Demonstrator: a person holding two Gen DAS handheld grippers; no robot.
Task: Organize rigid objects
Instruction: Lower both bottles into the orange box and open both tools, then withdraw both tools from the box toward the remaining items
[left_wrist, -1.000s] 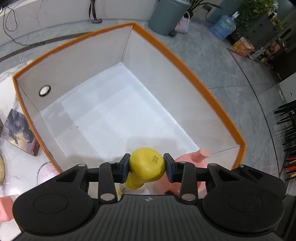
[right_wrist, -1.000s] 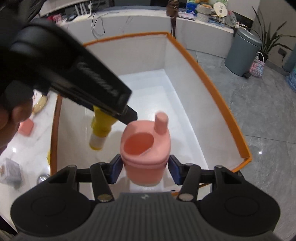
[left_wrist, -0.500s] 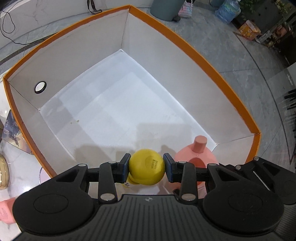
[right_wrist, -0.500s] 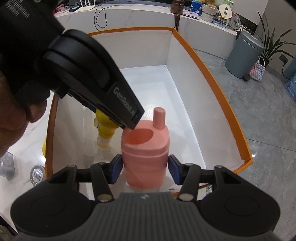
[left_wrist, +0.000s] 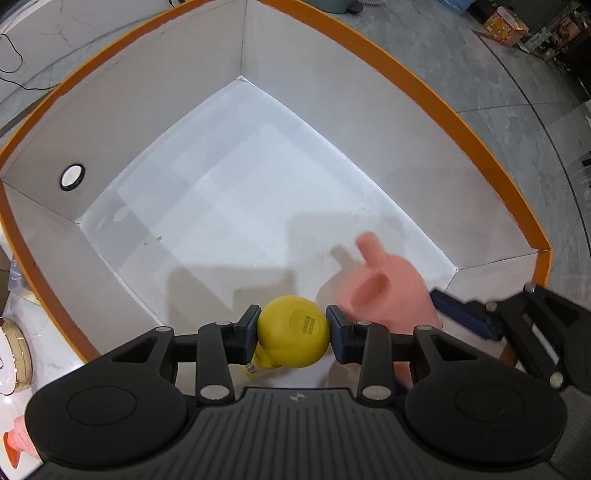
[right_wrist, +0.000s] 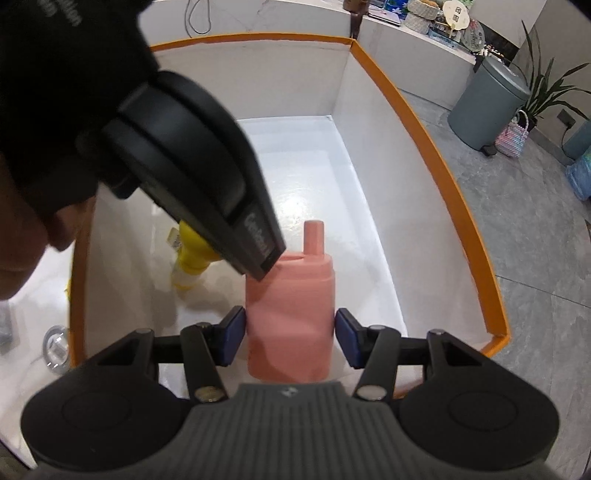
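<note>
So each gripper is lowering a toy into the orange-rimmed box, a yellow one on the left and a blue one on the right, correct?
Nearly. The left gripper does hold a yellow toy over the orange-rimmed box, but the toy at the right gripper is pink, not blue. Only the gripper's pads are blue. The right wrist view shows this plainly.

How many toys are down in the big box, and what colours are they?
Yellow: 1, the yellow bottle, pinched in the left tongs.
Pink: 1, the pink cup, between the pads of the right tongs.
Total in the box: 2.
</note>
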